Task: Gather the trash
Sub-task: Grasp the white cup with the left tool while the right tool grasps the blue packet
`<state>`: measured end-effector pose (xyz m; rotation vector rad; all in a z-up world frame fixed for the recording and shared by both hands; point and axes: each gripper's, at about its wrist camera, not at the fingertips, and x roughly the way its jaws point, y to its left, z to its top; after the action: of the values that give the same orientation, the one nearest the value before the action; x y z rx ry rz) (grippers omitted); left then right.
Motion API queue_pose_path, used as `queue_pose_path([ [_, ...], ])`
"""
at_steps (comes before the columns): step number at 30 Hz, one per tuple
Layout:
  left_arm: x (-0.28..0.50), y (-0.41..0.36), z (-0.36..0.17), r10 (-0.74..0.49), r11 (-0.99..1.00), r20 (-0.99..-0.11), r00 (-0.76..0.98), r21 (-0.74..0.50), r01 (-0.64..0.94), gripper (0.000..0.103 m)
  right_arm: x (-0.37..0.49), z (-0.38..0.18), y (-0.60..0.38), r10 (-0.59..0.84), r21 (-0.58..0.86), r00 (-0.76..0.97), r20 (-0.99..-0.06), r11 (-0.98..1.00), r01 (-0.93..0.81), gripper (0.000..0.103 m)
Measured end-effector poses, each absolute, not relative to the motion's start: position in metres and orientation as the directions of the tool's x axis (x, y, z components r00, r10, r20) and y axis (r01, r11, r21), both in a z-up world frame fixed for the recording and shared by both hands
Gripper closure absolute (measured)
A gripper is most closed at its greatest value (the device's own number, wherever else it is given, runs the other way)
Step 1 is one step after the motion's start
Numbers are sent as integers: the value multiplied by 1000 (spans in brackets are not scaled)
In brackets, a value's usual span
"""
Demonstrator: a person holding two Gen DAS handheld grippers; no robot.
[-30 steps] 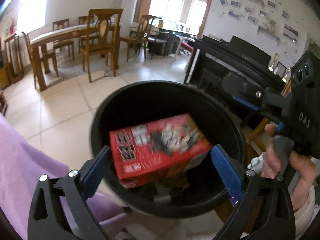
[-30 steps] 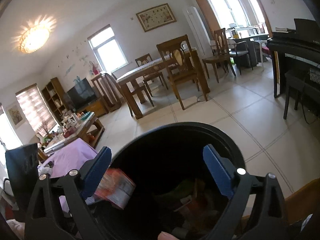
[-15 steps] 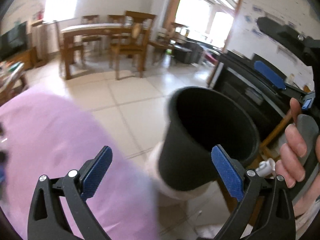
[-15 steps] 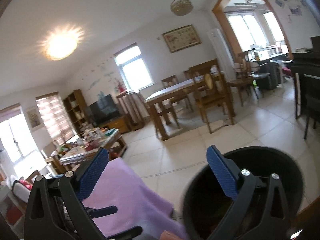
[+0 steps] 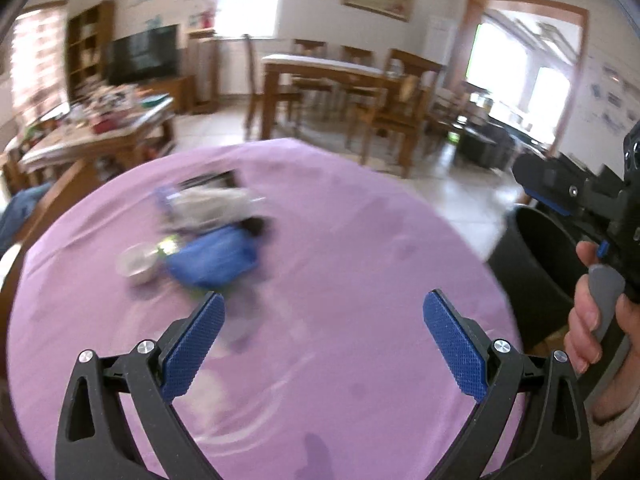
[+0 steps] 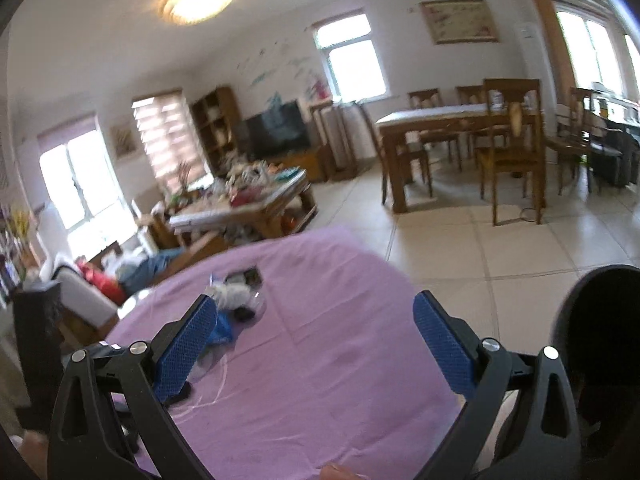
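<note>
A round table with a purple cloth holds a blurred pile of trash: a blue crumpled wrapper, a clear plastic cup, a grey-white wad and a dark flat item. My left gripper is open and empty above the near part of the cloth. My right gripper is open and empty, with the same pile beyond its left finger. The black bin stands at the table's right edge; it also shows in the right wrist view.
The right hand-held gripper hovers over the bin in the left wrist view. A cluttered coffee table and sofa lie far left. A wooden dining table with chairs stands behind on a tiled floor.
The red box has dropped out of my left gripper into the bin. Both grippers have swung left from the bin toward the purple table and the trash pile.
</note>
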<state>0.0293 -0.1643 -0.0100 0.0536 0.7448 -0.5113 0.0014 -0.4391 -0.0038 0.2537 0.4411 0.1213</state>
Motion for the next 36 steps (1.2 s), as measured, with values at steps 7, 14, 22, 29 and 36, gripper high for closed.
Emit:
queue_pose_path([
  [7,51,-84,-22,-293,942,-709,641,-101,319,6,50,-13,-391,249,212,815,-523,964,-159,5],
  [14,81,-39,-31,-255,955,-746,615,-94,283,6,93,-30,-339,322,156,696,-642,943,-293,5],
  [22,140,-48,-41,-271,929,-782,561,-60,365,23,131,-53,-296,420,210,555,-718,891,-403,6],
  [29,162,-66,-55,-289,903,-804,520,-49,426,31,146,-63,-287,462,244,481,-745,860,-448,23],
  [36,167,-75,-59,-285,896,-790,543,-18,444,67,144,-65,-286,479,252,464,-745,846,-469,34],
])
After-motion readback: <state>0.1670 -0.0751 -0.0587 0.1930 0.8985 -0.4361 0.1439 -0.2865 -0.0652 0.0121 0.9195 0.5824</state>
